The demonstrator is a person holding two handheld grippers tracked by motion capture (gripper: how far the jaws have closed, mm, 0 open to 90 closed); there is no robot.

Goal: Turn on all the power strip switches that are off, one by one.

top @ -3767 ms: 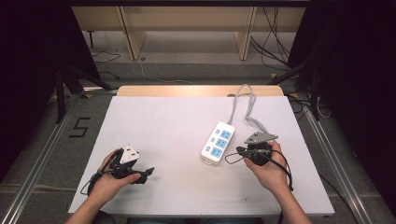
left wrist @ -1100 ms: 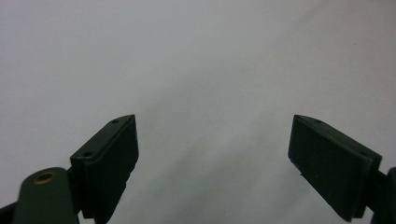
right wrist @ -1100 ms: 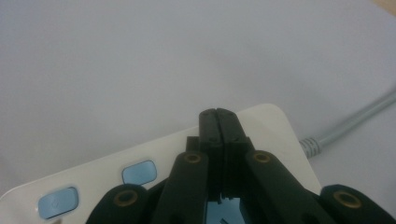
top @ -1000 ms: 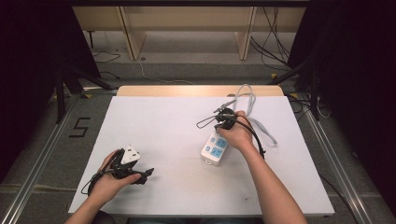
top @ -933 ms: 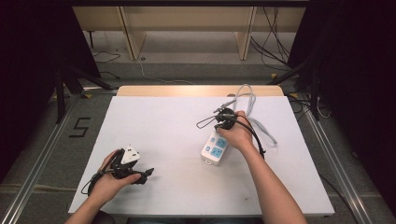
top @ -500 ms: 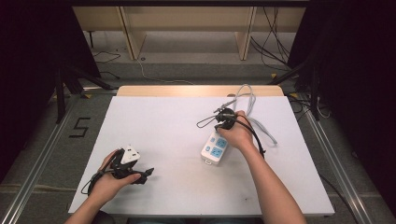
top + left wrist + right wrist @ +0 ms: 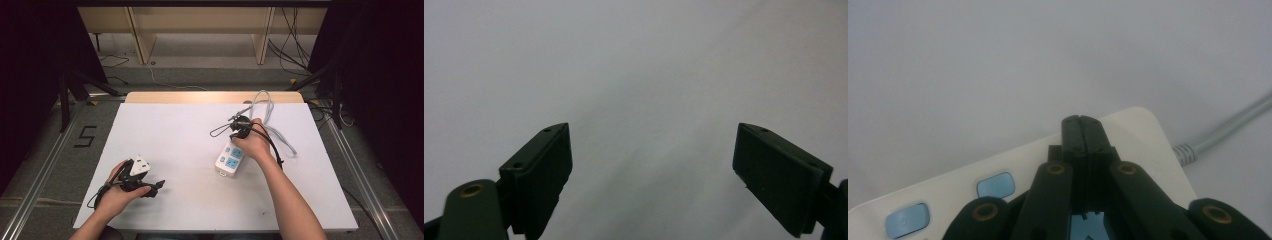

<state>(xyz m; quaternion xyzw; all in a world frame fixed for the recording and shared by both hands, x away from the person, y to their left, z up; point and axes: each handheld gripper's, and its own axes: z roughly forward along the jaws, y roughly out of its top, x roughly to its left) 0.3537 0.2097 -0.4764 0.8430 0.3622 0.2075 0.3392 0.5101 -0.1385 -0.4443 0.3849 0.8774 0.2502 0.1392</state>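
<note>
What you can't make out from here

From above, your right hand [image 7: 253,144] covers the far end of the power strip [image 7: 229,160], so where its grey cord [image 7: 266,107] joins is hidden there. In the right gripper view, your right hand-held gripper [image 7: 1082,125] blocks the strip's [image 7: 1138,140] middle, and the bottom edge cuts off its near side. Your left hand-held gripper [image 7: 150,186] is too small from above to read its jaws, and the white block [image 7: 139,164] on it is too blurred to identify. The tabletop's [image 7: 190,200] near edge runs off the bottom.
</note>
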